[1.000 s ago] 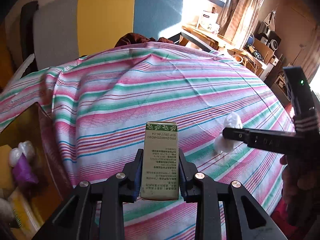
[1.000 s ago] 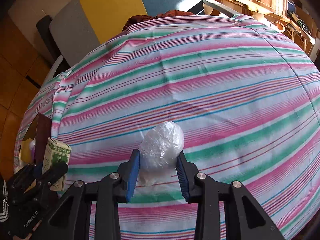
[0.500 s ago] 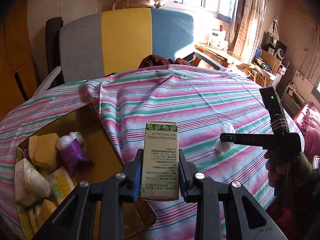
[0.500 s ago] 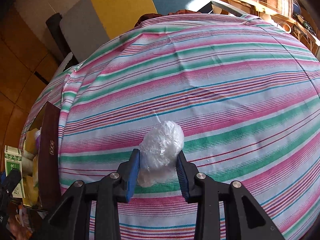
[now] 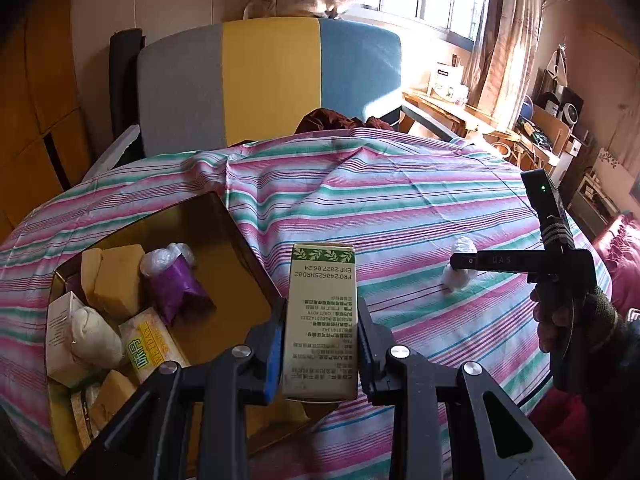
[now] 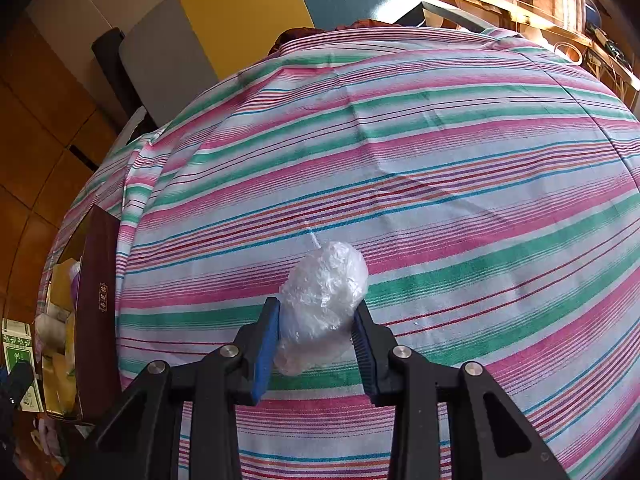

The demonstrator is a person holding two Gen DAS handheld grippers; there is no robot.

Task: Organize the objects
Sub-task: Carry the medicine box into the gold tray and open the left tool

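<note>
My left gripper [image 5: 319, 344] is shut on a tall beige carton with a green leaf band [image 5: 322, 316], held upright above the right rim of an open brown box [image 5: 236, 232]. The box holds several packets, yellow blocks, a purple bag and a white pouch. My right gripper [image 6: 316, 332] is shut on a crumpled clear plastic bundle [image 6: 322, 304], held over the striped tablecloth [image 6: 440, 160]. In the left wrist view the right gripper [image 5: 460, 266] and the bundle [image 5: 458, 268] are at the right. In the right wrist view the box [image 6: 98, 300] and the carton [image 6: 18, 354] are at the far left.
A grey, yellow and blue chair back [image 5: 268, 80] stands behind the table. Shelves and clutter [image 5: 552, 128] lie to the right by the window. A dark red cloth [image 5: 336, 120] rests at the table's far edge.
My left gripper has lifted and swung left with the carton, bringing the open box into view beneath it. My right gripper has risen slightly with the plastic bundle.
</note>
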